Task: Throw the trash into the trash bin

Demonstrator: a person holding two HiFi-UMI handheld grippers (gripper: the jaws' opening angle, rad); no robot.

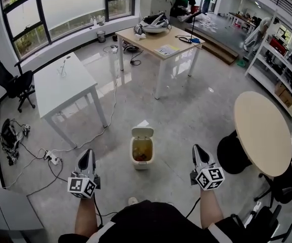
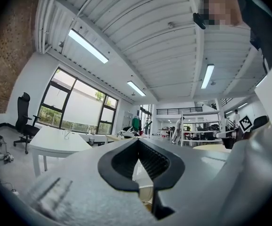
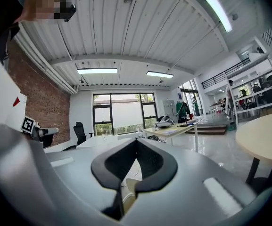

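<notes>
A small cream trash bin [image 1: 141, 158] stands on the grey floor straight ahead of me, its lid [image 1: 142, 132] tipped up and brownish trash [image 1: 142, 152] inside. My left gripper [image 1: 87, 153] hangs to the bin's left and my right gripper [image 1: 196, 149] to its right, both held level and apart from it. In the left gripper view the left gripper [image 2: 137, 140] has its jaws together with nothing between them. The right gripper [image 3: 136, 140] is shut and empty too in its own view. A cream shape, probably the bin, shows through the gap below each pair of jaws.
A white table [image 1: 65, 82] stands at the left, a wooden table [image 1: 158, 42] further back and a round table [image 1: 264, 130] at the right with a black stool [image 1: 231, 155] beside it. Cables and a power strip [image 1: 52, 159] lie on the floor at the left.
</notes>
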